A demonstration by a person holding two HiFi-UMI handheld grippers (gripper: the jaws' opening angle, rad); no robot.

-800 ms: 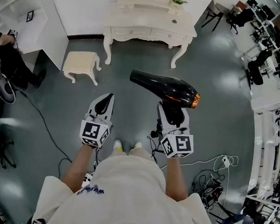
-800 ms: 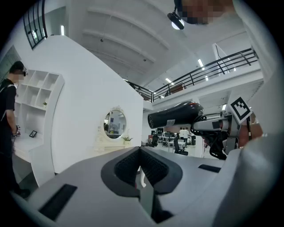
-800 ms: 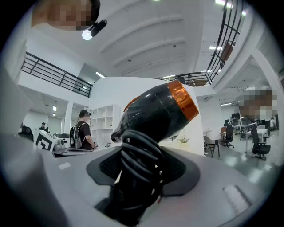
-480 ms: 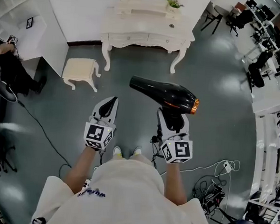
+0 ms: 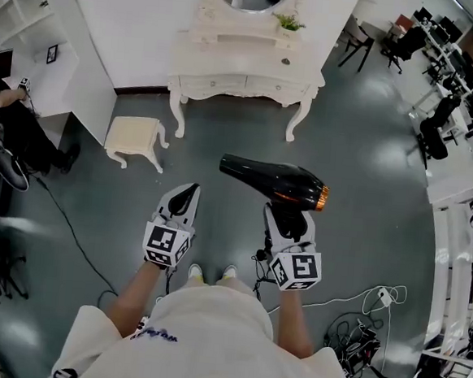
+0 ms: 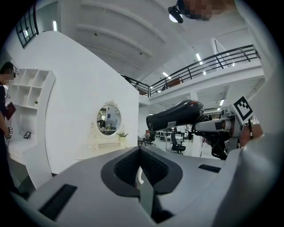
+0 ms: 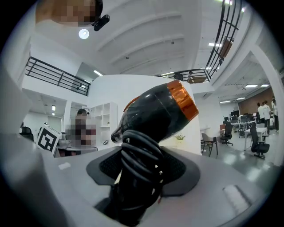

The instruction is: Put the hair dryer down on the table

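The right gripper (image 5: 288, 219) pinches the black hair dryer (image 5: 274, 179) by its cord-wrapped handle, barrel lying nine-to-three. The white dressing table (image 5: 230, 64) waits well off at twelve o'clock. The left gripper (image 5: 184, 196) is pressed together, empty.

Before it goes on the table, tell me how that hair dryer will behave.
Probably top-heavy: the hair dryer has a long barrel crosswise above the handle in the right claw. Its rounded barrel may roll. The cord coiled round the handle looks springy.

Ahead a dressing table (image 5: 230, 63), stool (image 5: 135, 133) at its left, hair dryer (image 5: 271, 179) in right tool (image 5: 289, 219)
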